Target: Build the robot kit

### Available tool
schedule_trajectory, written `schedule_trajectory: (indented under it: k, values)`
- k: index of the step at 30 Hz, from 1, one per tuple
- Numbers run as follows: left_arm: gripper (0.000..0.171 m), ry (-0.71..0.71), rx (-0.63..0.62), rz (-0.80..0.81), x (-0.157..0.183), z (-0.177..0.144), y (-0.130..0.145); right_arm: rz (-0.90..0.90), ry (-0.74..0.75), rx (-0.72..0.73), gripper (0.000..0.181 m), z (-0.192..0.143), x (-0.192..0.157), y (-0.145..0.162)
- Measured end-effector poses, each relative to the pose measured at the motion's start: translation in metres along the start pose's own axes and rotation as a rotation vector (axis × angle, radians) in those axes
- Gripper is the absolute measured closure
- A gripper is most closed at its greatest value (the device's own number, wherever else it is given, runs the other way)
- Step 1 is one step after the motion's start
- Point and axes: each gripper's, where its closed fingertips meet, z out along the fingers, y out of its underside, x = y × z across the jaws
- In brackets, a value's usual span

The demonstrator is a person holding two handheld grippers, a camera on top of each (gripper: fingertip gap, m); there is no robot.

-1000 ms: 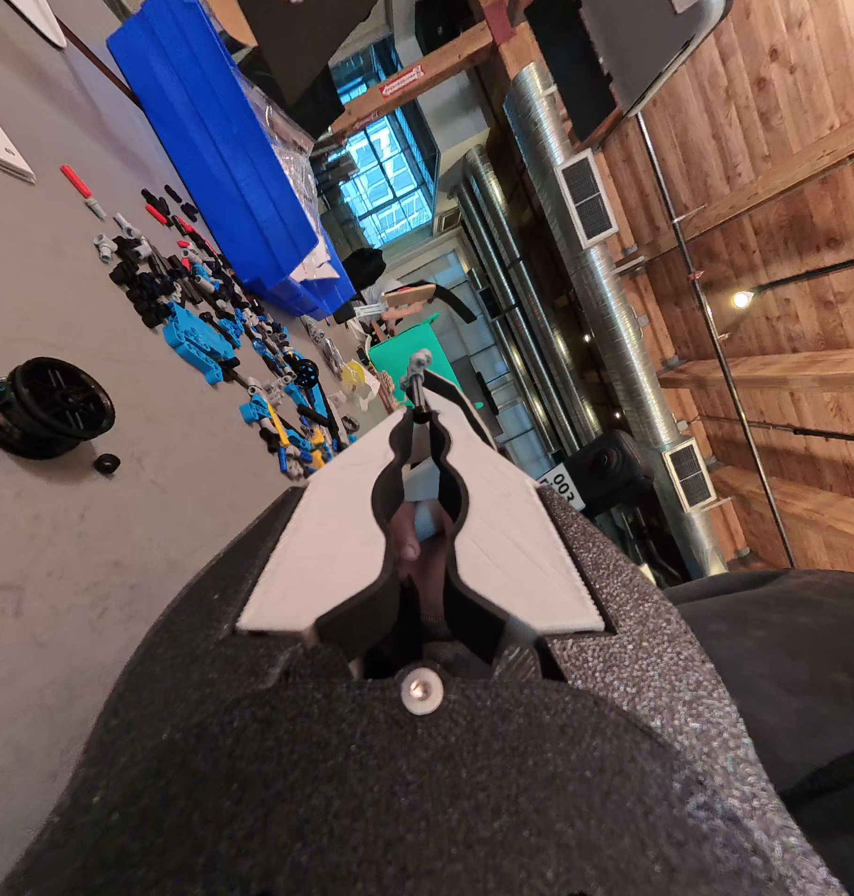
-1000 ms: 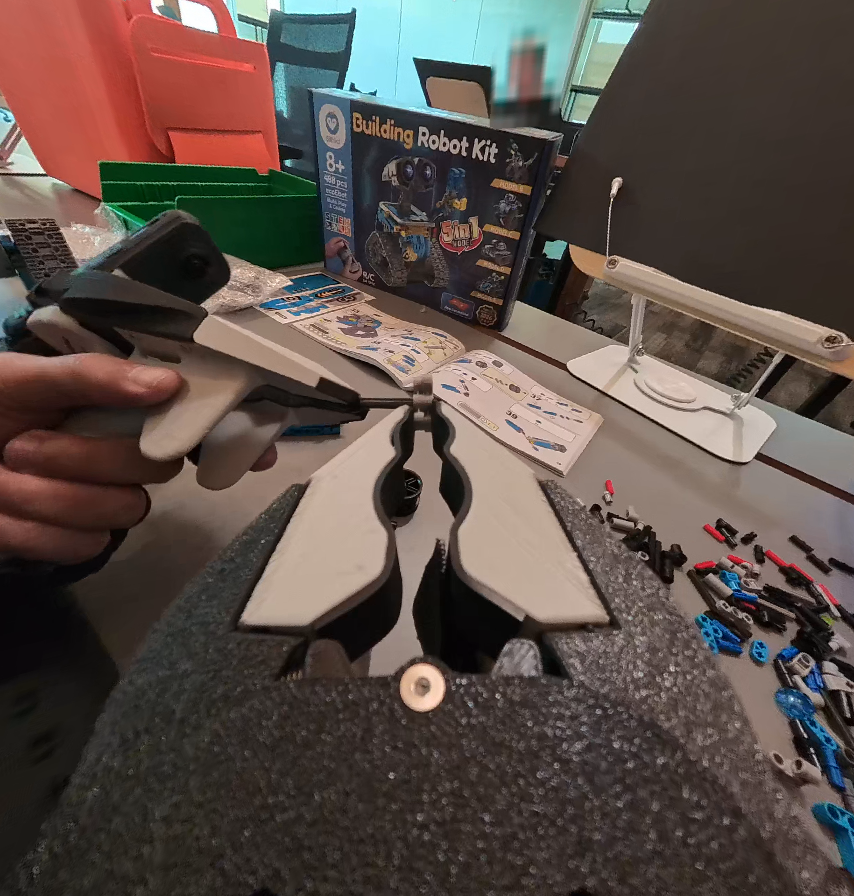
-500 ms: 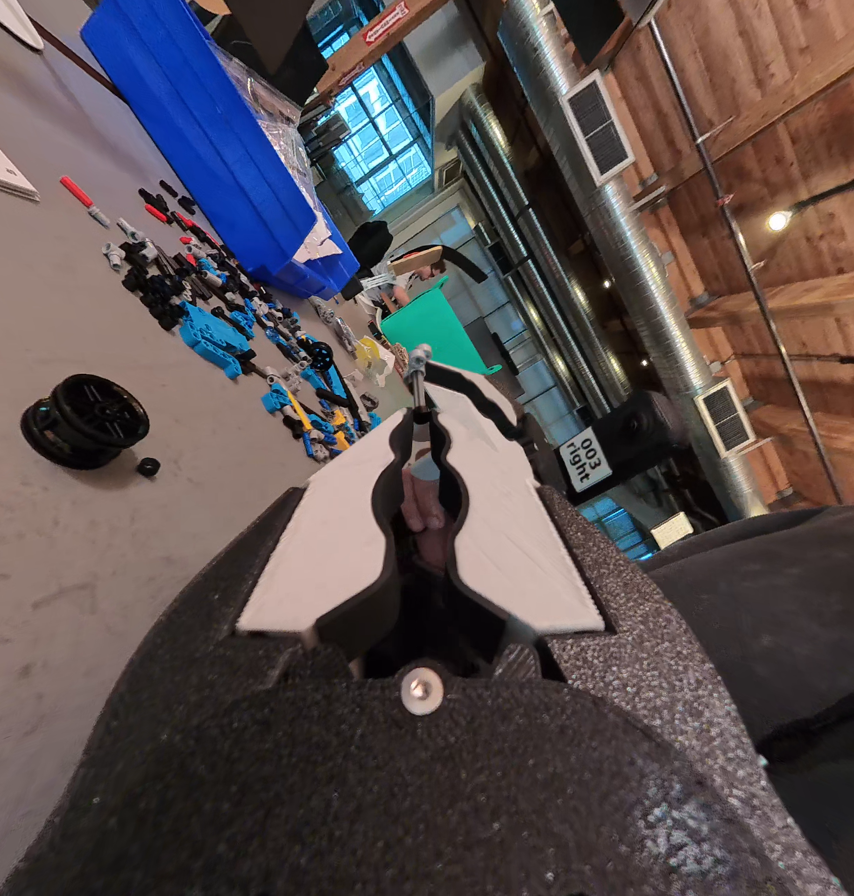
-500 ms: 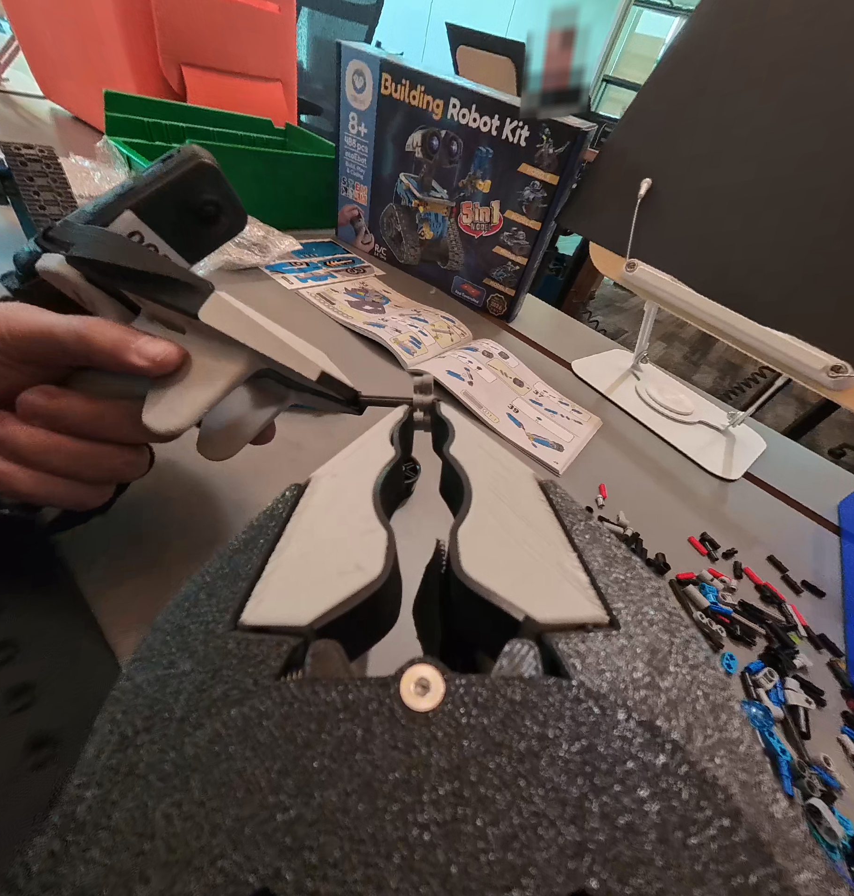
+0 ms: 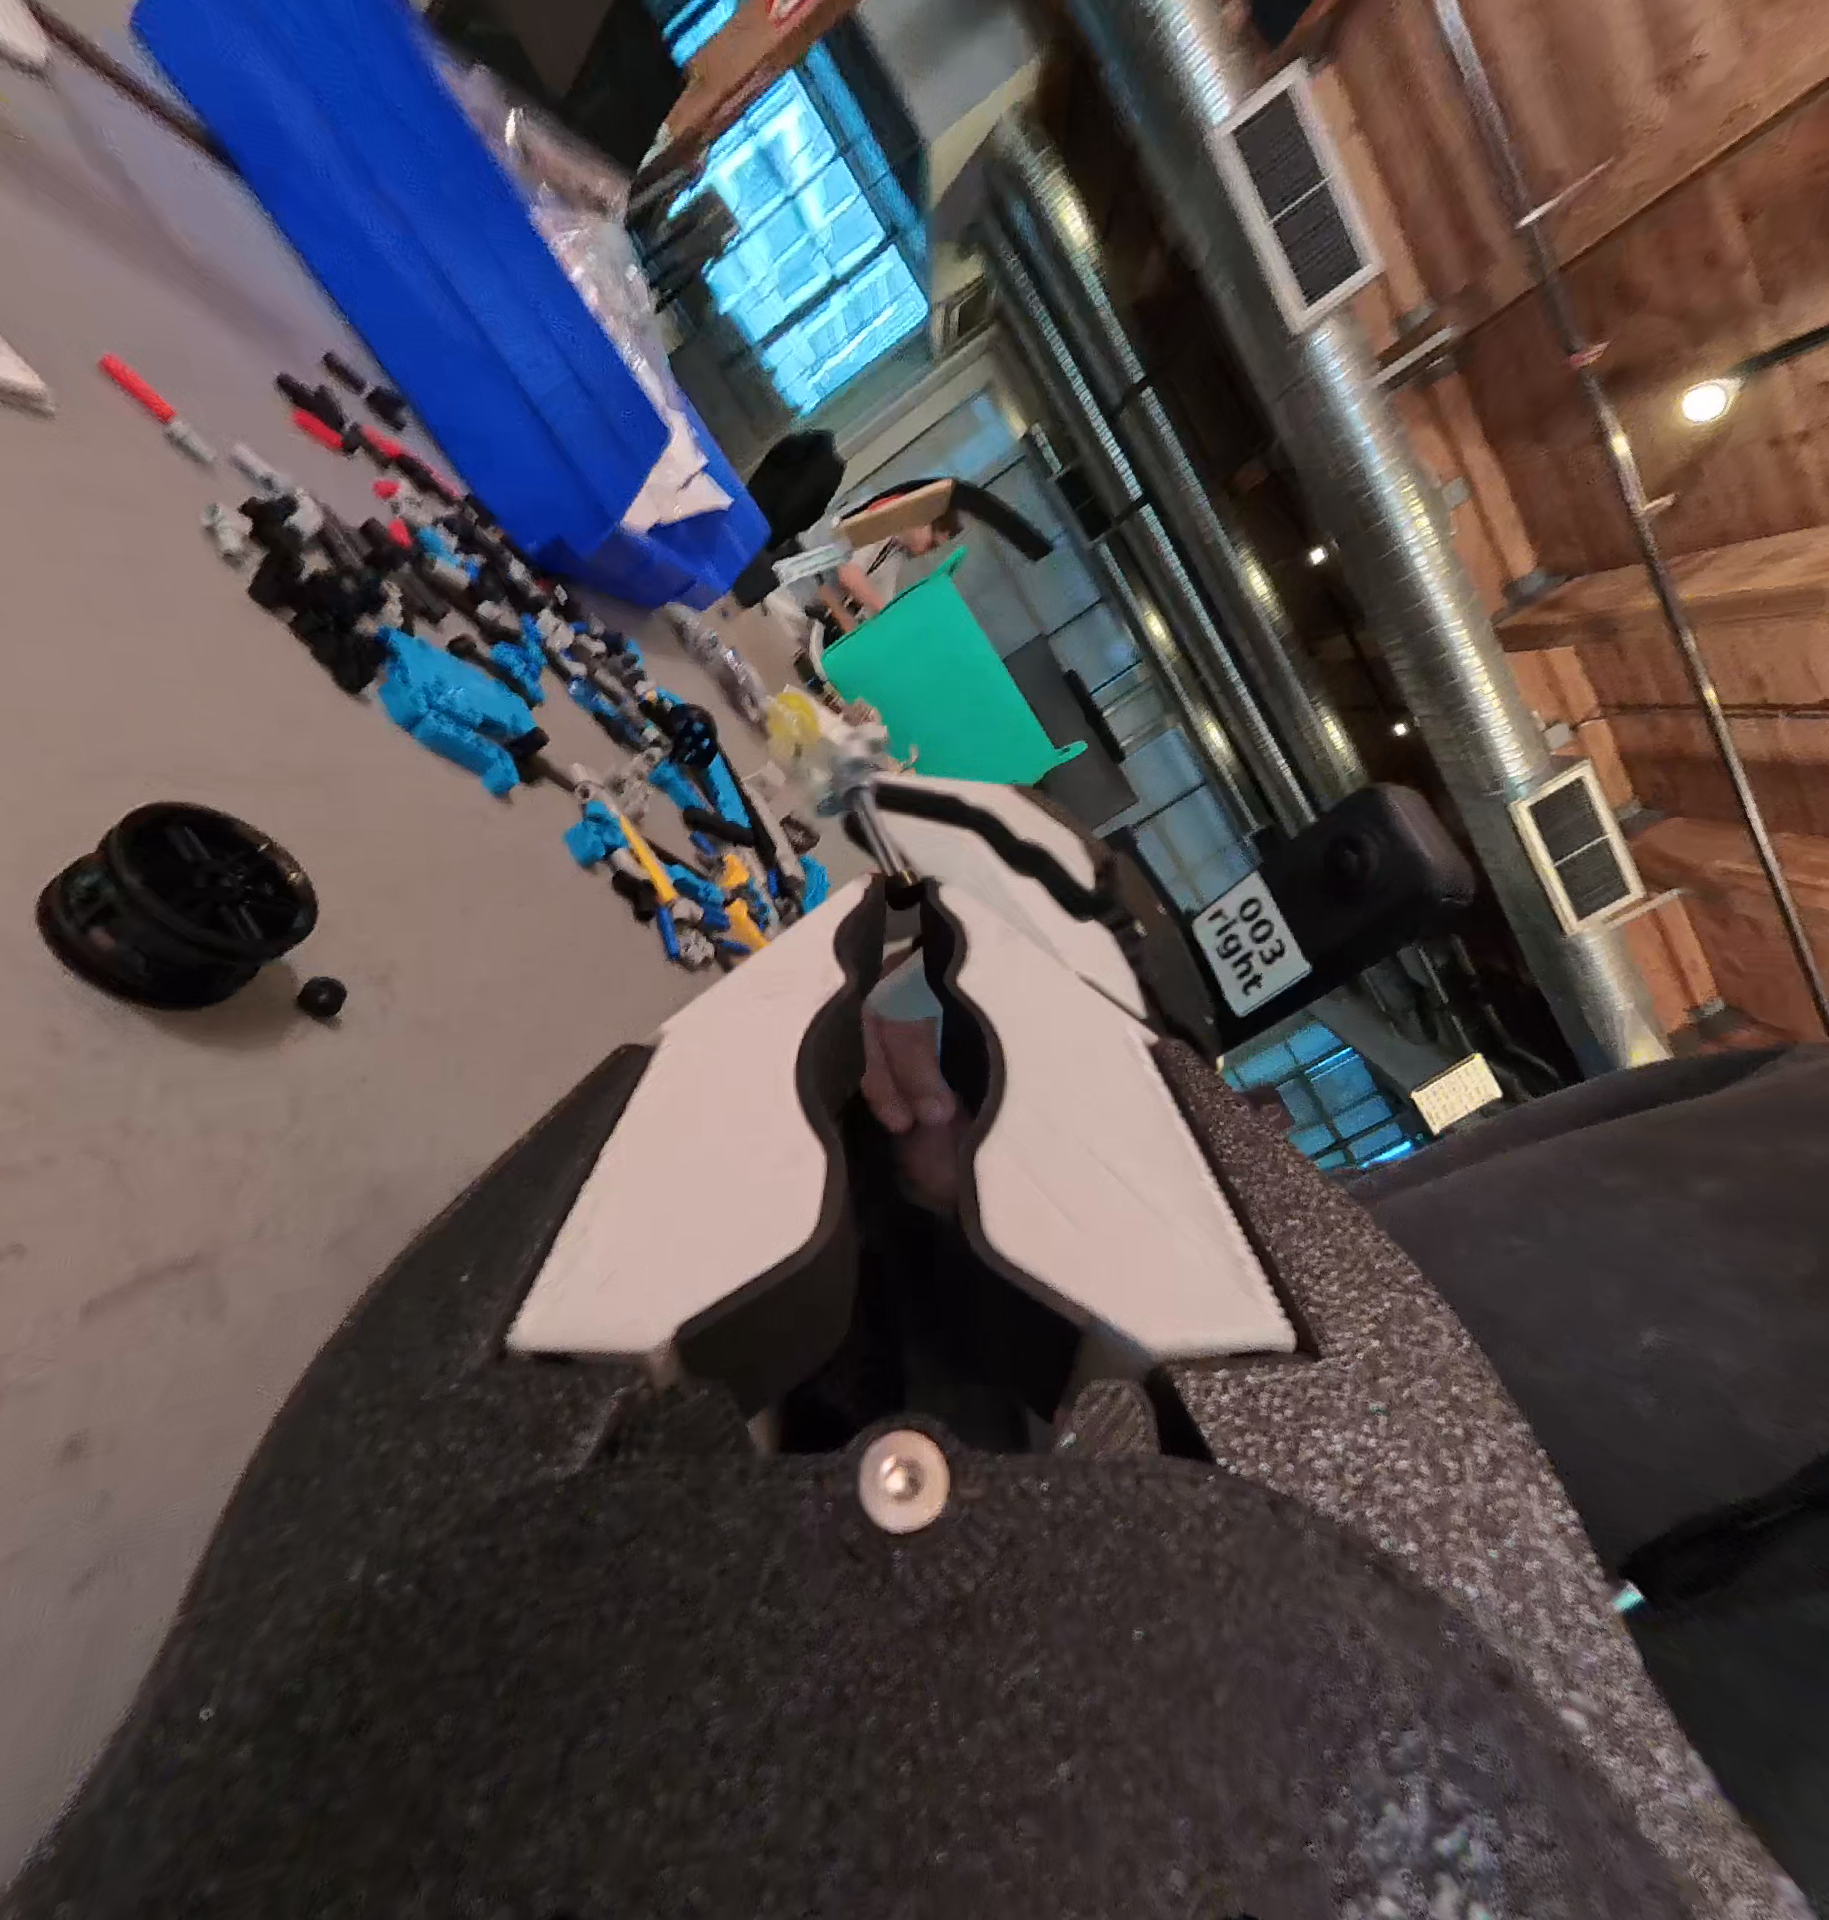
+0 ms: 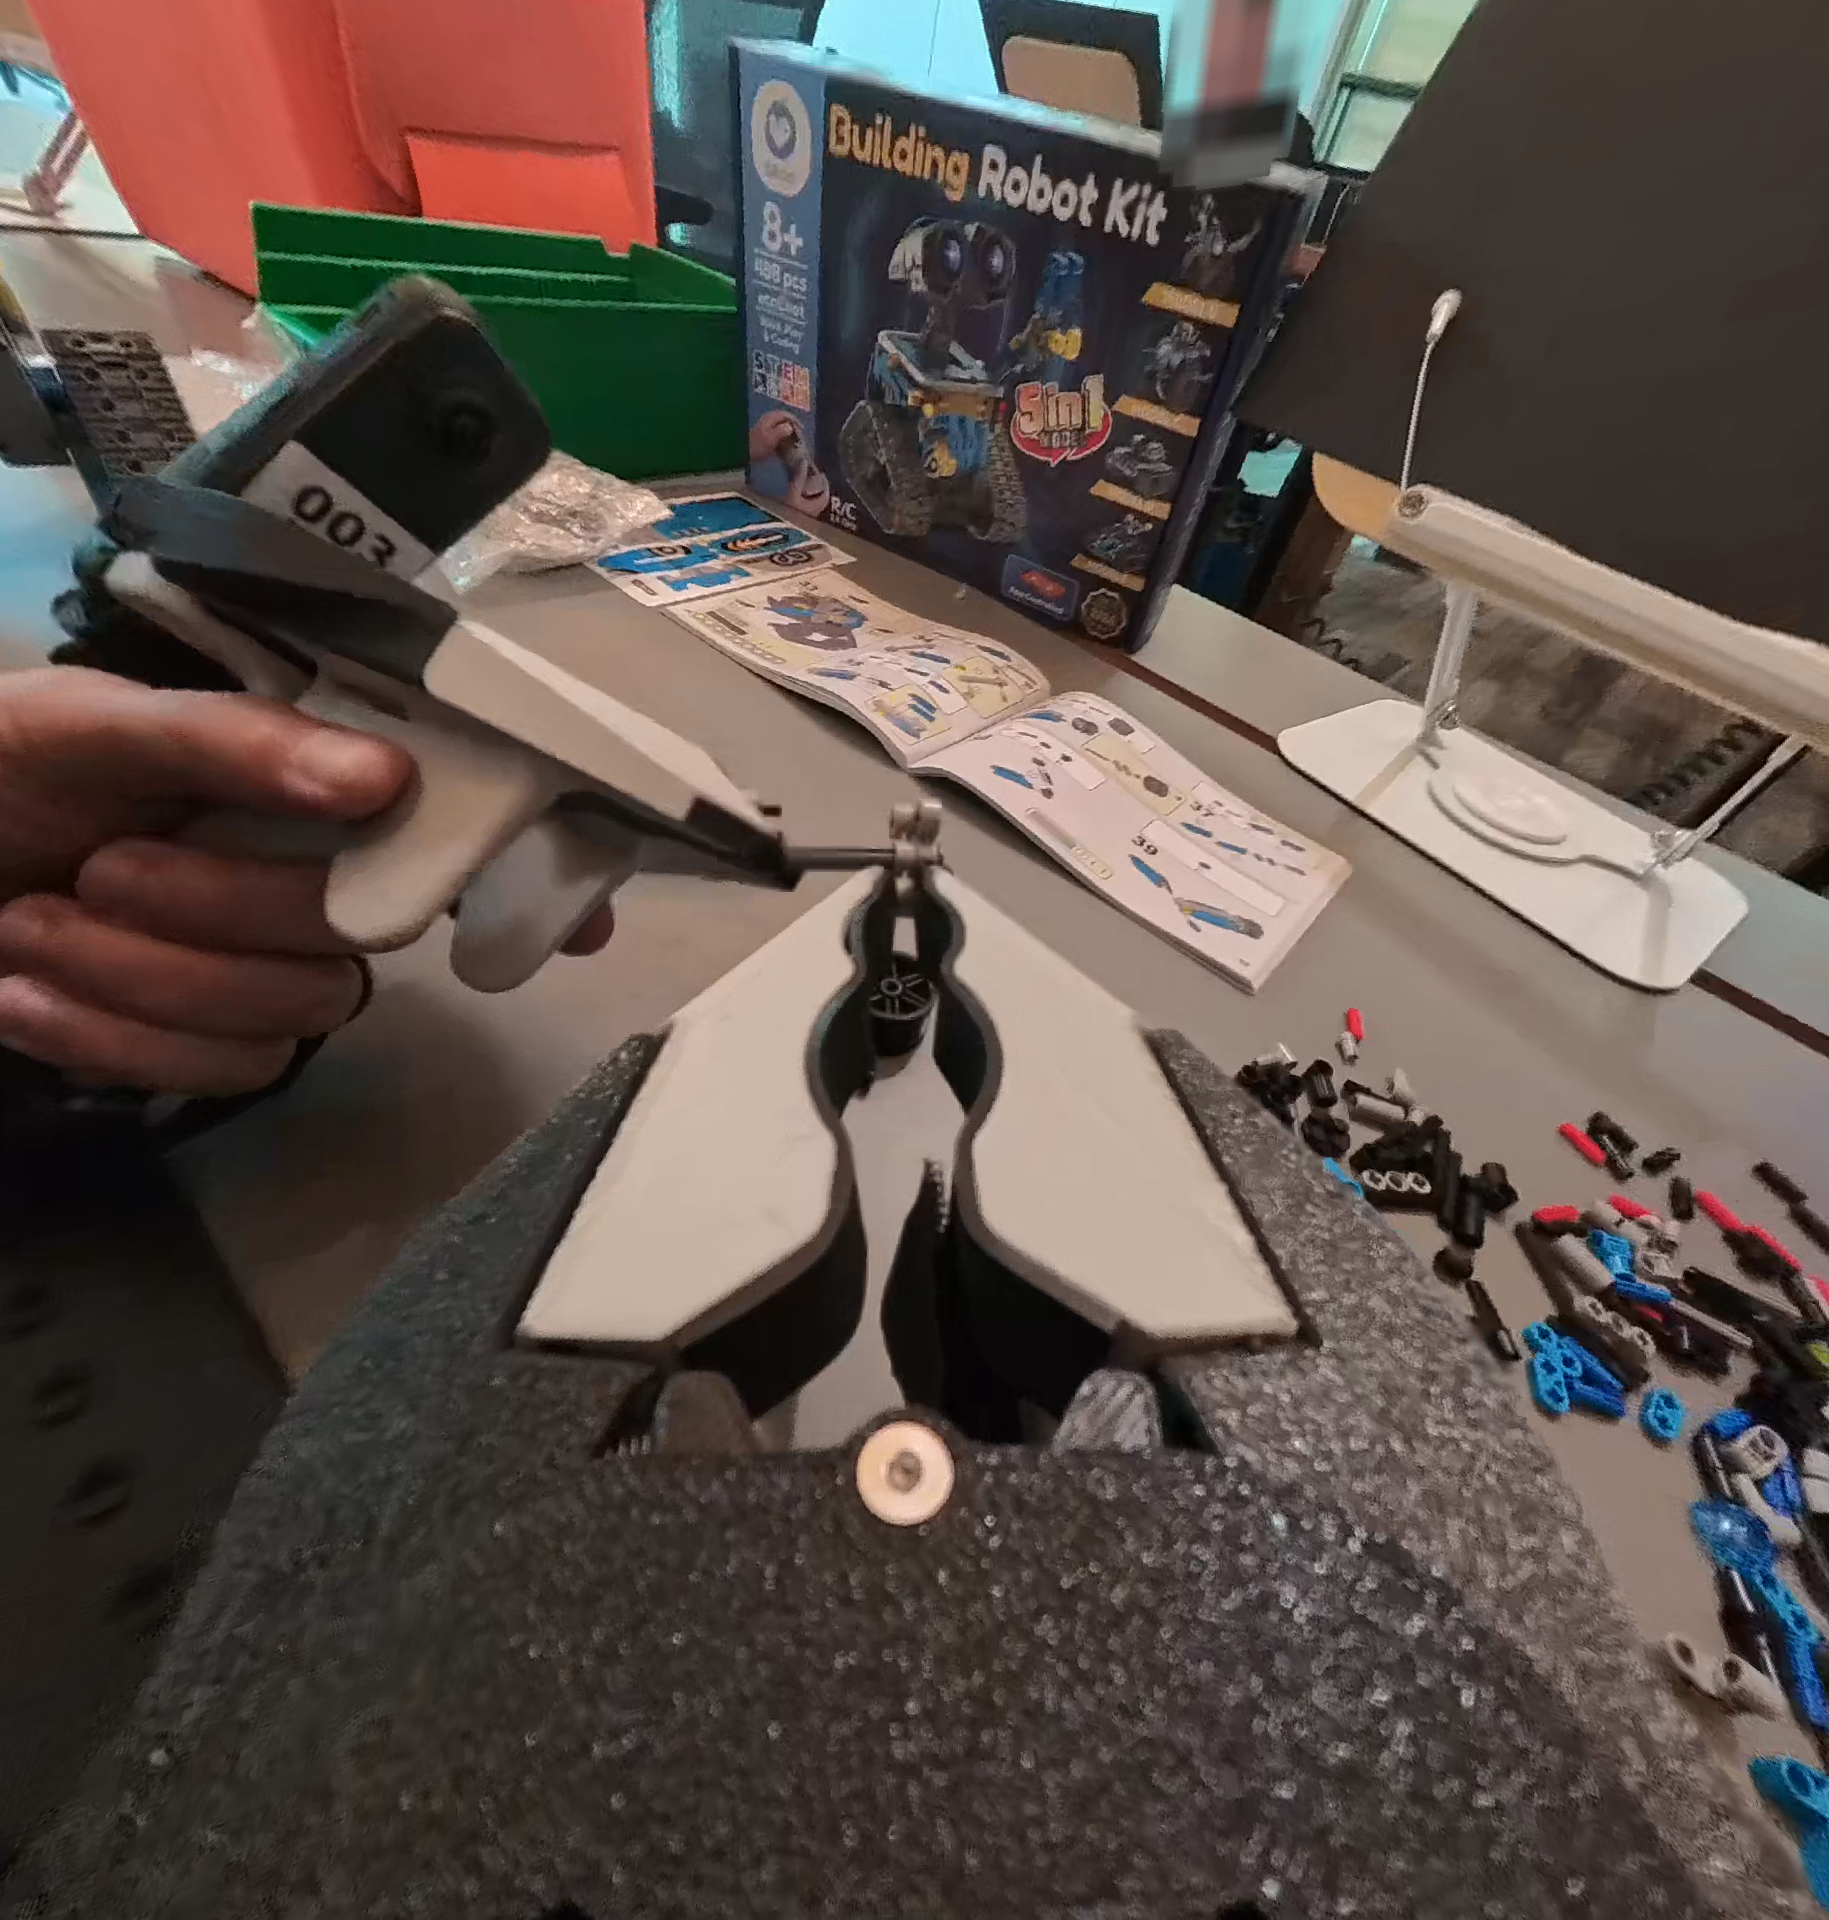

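Left to right, right wrist view first. A person's hand [image 6: 151, 883] grips the left gripper [image 6: 785, 857], grey-and-black, its fingers pinched together on one end of a thin dark metal axle [image 6: 842, 855]. The axle runs level to a small grey plastic connector [image 6: 912, 831] held above the grey table [image 6: 453, 1049]. The right gripper [image 6: 905, 888] has its tips closed narrowly on the lower part of that connector. Seen through the gap between its fingers, a black plastic wheel [image 6: 894, 997] lies on the table.

Behind: a green plastic bin [image 6: 536, 343], an orange folded board [image 6: 297, 135], a dark blue cardboard kit box [image 6: 1003, 353] standing upright, and an open instruction booklet [image 6: 1003, 769] lying flat before it. Further right, a white desk lamp [image 6: 1533, 821], then scattered black, red and blue small plastic parts [image 6: 1616, 1278].

Left wrist view, tilted: black wheel [image 5: 177, 904] on the table at left, a small black bush [image 5: 321, 994] just beside it, the loose parts [image 5: 453, 665] beyond, a blue plastic bin [image 5: 442, 281] behind them. Left gripper [image 5: 897, 899] tips nipped on the axle [image 5: 874, 836]; right gripper [image 5: 993, 842] crosses at its far end.
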Motion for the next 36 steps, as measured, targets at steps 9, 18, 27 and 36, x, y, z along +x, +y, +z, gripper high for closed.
schedule_trajectory:
  k: [9,18,27,36]
  values:
    - [0.166,0.017,-0.013,-0.053,-0.002,-0.005,0.001,-0.029,-0.022,0.003,0.178,0.002,-0.006,0.001]
    - [0.166,0.038,-0.010,-0.024,0.004,-0.008,0.000,0.024,-0.040,0.028,0.173,0.002,-0.005,-0.001]
    - [0.166,0.038,-0.070,0.016,0.011,-0.012,0.007,0.111,-0.161,0.027,0.152,0.004,-0.013,0.002]
    - [0.165,0.024,-0.094,0.036,0.010,-0.014,0.009,0.003,-0.130,0.017,0.170,0.006,-0.018,0.003]
